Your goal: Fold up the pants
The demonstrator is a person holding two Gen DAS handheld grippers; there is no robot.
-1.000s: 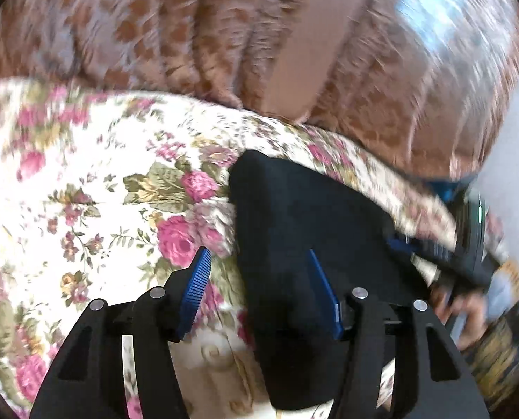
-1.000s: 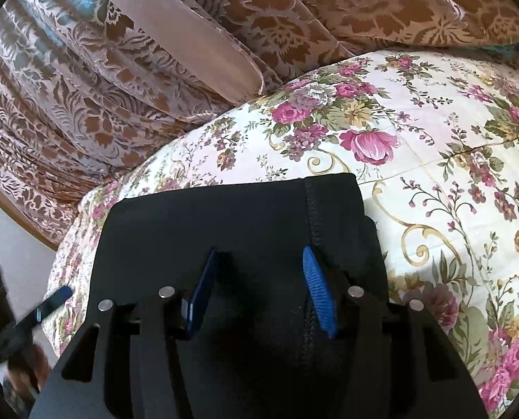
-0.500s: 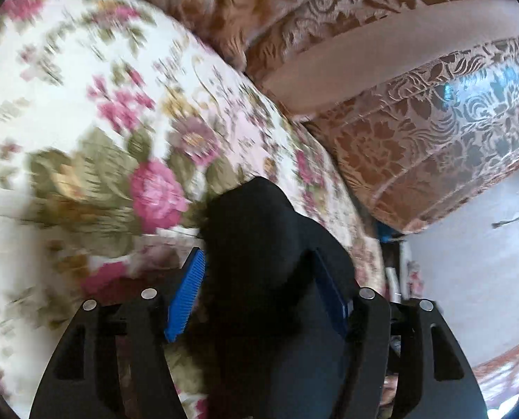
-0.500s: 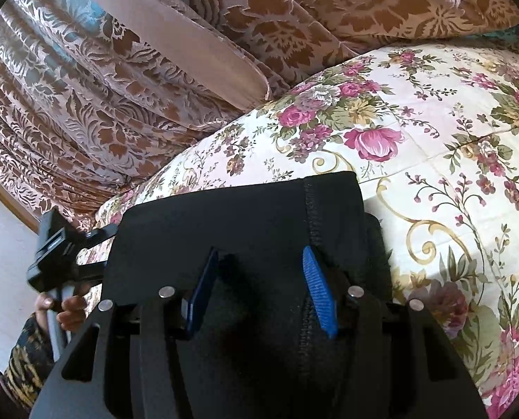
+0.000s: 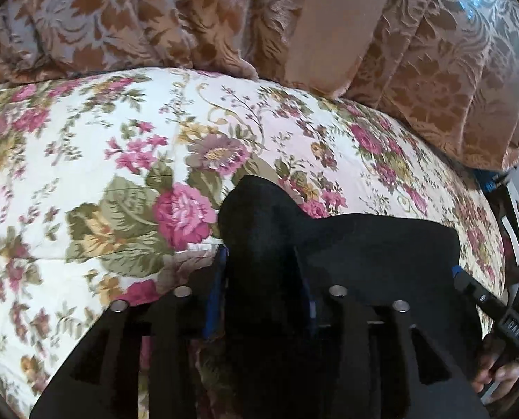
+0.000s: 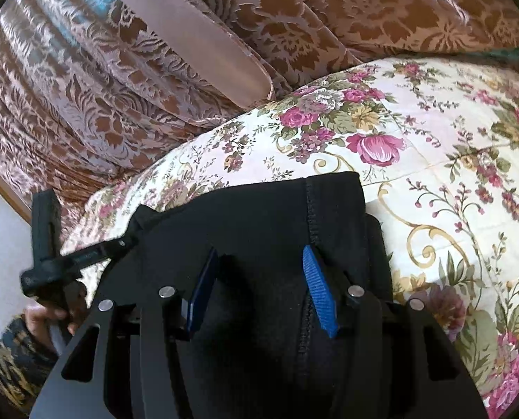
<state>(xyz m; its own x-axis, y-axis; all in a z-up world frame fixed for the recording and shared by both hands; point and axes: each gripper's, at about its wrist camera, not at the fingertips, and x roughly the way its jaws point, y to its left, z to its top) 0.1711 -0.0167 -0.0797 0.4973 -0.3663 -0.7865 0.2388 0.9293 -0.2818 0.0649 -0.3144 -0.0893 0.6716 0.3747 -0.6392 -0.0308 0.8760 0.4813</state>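
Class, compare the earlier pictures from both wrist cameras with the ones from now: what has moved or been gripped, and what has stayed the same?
The left gripper has swung in over the corner of the black pants; a bunched fold now stands between its jaws, which are closing on it. The right gripper has stayed put, its jaws equally wide, fabric humped between them. The pants remain on the floral bedspread.

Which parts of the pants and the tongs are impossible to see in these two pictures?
- Black fabric pants: the lower part is cut off by the bottom edge in both views.
- Left tongs: the blue pads are buried in bunched cloth, left wrist view.
- Right tongs: contact with the cloth is unclear.
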